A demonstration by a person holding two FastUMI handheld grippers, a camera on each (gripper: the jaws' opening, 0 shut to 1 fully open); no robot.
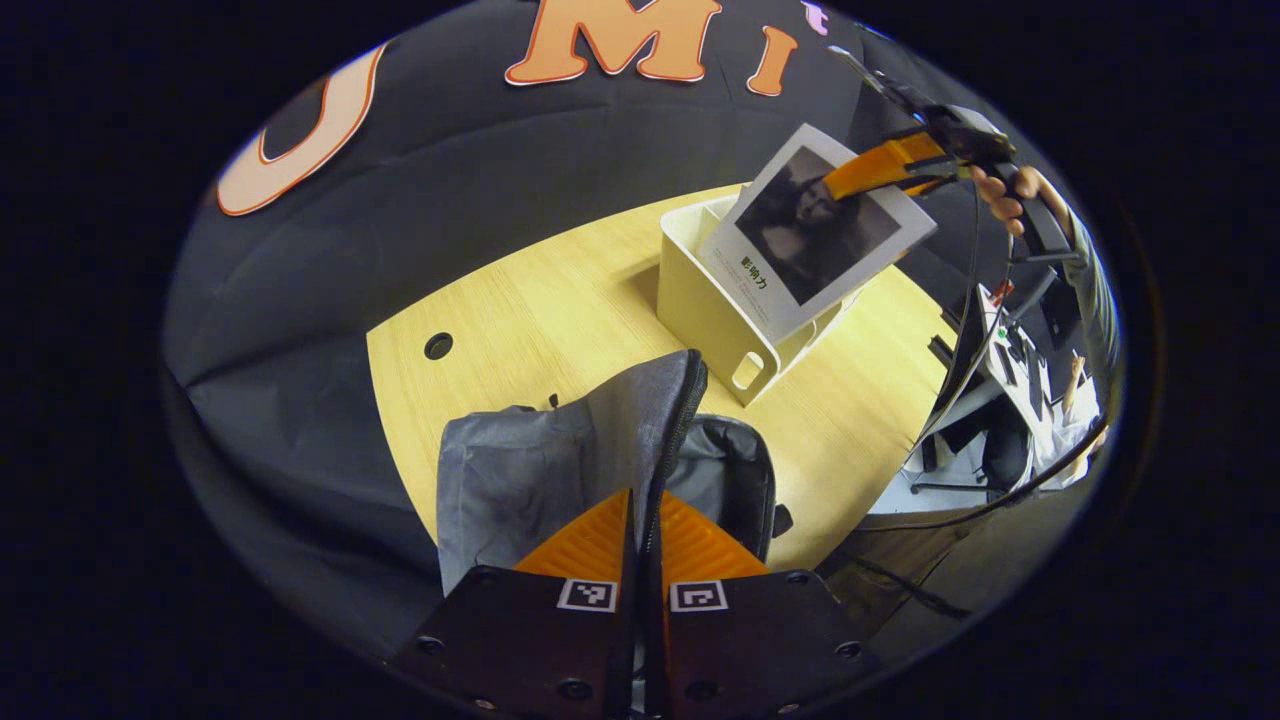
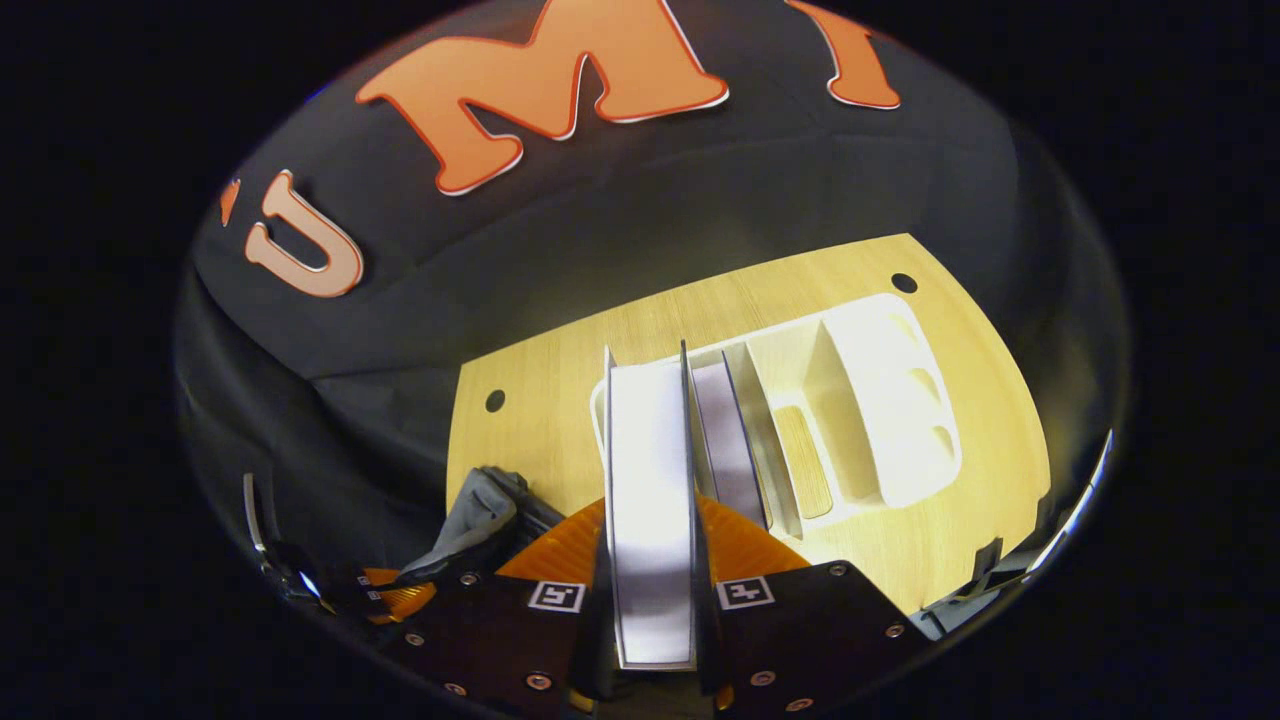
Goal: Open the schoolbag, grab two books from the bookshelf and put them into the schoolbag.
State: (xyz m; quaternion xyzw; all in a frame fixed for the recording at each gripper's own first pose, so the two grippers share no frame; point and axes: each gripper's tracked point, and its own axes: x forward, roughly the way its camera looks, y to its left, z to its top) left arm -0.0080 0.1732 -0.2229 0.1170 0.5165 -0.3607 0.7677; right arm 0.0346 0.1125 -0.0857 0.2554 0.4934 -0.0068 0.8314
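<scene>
Two grippers | left gripper (image 1: 643, 545) pinches schoolbag (image 1: 560, 460) flap | right gripper (image 2: 650, 560) clamps book (image 2: 650, 480)

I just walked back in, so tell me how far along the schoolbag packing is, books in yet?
Not yet. The schoolbag looks unzipped, and the left gripper is shut on its open flap. The right gripper is shut on the first book, lifted above the white bookshelf. A second book stands in the bookshelf. Left to do: drop this book into the bag, then fetch and pack the other.
</scene>
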